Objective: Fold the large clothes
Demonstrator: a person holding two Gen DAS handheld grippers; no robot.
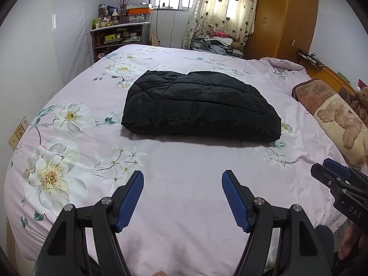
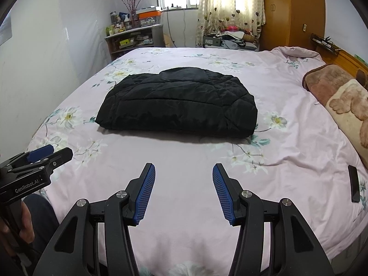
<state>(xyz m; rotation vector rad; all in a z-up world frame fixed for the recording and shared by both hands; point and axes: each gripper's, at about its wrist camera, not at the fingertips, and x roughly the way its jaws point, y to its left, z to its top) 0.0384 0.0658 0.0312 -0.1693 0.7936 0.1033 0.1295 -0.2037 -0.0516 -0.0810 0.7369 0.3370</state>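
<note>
Folded black quilted jacket [image 1: 200, 105] on floral bedsheet [image 1: 184, 184], frame centre.

Left gripper [image 1: 182, 177] at lower centre of its view, jaws wide, nothing between the blue pads. Right gripper [image 2: 184, 169] likewise wide and empty (both well short of the jacket). Teddy-bear pillow [image 1: 340, 119] at right edge; black phone [image 2: 354, 184] lower right.

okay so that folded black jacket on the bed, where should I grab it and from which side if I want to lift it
Take the black jacket by its thick near edge, coming in low from the near side of the bed. That edge faces both open hand-held grippers, left and right. One at each near corner would probably keep the stacked layers together.
</note>
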